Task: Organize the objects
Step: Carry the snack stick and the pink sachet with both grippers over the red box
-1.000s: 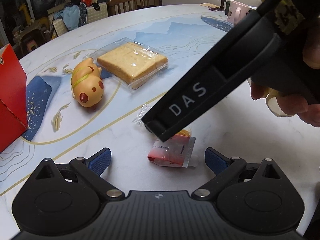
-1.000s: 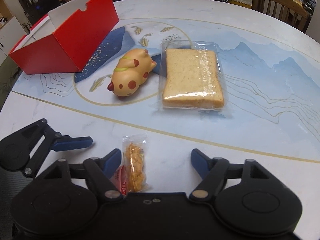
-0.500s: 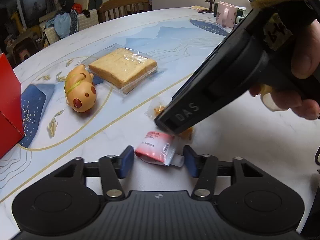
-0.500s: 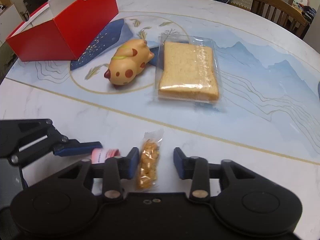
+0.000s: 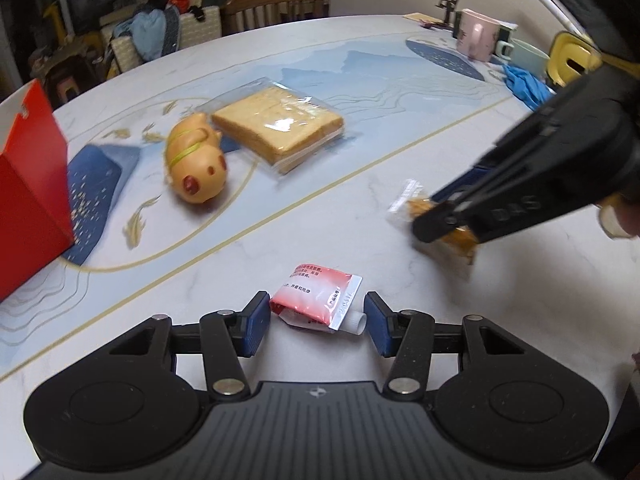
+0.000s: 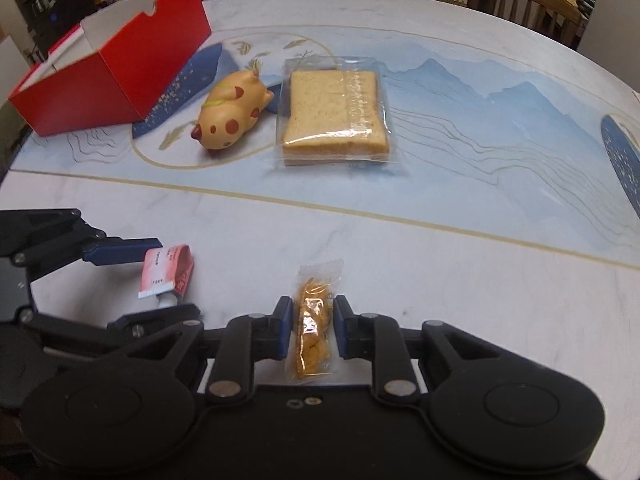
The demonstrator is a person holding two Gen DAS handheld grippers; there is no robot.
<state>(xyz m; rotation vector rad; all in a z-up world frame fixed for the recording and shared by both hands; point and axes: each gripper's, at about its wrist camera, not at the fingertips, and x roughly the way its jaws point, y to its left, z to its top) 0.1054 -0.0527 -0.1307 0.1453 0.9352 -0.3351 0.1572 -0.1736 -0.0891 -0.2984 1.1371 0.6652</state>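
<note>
Right gripper [image 6: 308, 330] fingers closing on orange snack packet [image 6: 314, 336], left gripper [image 5: 316, 322] fingers pinching red sachet [image 5: 316, 298], marble surface [image 6: 440, 264].

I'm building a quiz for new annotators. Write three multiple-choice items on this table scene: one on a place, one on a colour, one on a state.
1. What lies directly beside the pig toy?
A. wrapped bread
B. pink mug
C. snack packet

2. What colour is the open box?
A. blue
B. red
C. green

3. What sits between the pads of the right hand-held gripper?
A. nothing
B. red-and-white sachet
C. snack packet

Answers:
1 A: the wrapped bread lies right next to the toy.
2 B: its outer walls are red.
3 C: the closing jaws flank the orange snack packet; the sachet lies between the left gripper's pads.
</note>
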